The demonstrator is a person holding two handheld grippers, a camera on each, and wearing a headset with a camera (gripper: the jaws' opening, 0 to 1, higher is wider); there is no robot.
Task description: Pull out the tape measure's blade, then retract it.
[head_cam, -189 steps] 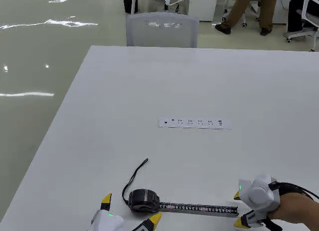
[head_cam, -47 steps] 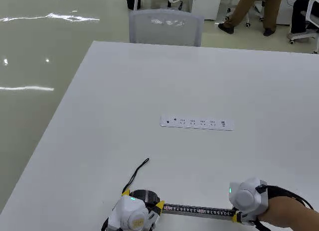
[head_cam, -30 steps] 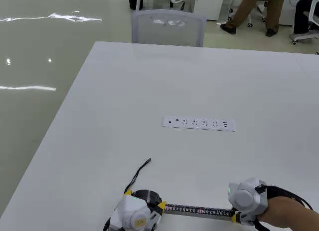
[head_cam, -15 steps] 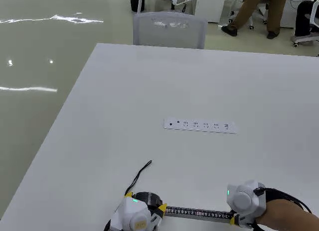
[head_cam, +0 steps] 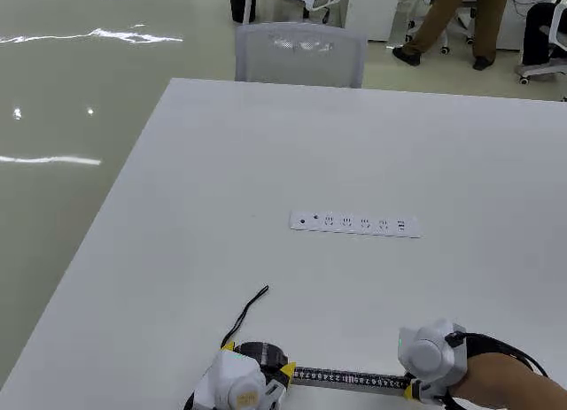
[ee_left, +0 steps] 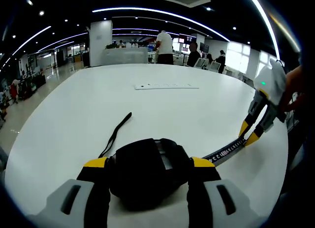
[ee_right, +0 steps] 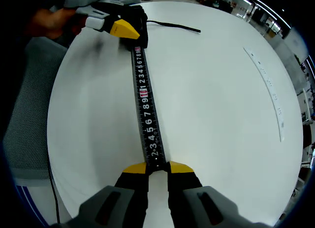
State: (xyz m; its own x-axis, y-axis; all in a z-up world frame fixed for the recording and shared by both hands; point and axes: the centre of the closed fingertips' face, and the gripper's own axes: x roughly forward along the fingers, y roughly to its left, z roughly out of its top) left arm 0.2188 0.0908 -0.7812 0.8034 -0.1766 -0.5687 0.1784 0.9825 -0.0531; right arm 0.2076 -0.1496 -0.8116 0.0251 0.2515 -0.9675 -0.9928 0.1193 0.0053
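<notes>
White worktop [head_cam: 354, 144], wide and mostly bare; grey chair [head_cam: 299, 54] pushed in at its far end. Flat white power strip [head_cam: 354, 224] lies mid-worktop, well apart from the work. Work sits at the near edge. Left claw [ee_left: 149, 162] is clamped across the black tape measure [ee_left: 147, 179], one yellow tip on each side of the body, body resting on the worktop. Right claw [ee_right: 157, 167] is pinched together on the free end of the blade [ee_right: 145, 100]. The blade runs flat and straight along the worktop between the two claws, numbers up, part way out. Thin black strap [head_cam: 246, 314] trails from the body toward the far side, slack. Judgement: pull-out looks done or nearly so, retraction not yet begun. Risks: the right claw's hold is on a thin, slick strip, so a slip or an abrupt release would let the spring whip the blade home and slam its hook into the body. A sideways tug could kink the blade or twist the rounded body out of the left claw, near the edge.
</notes>
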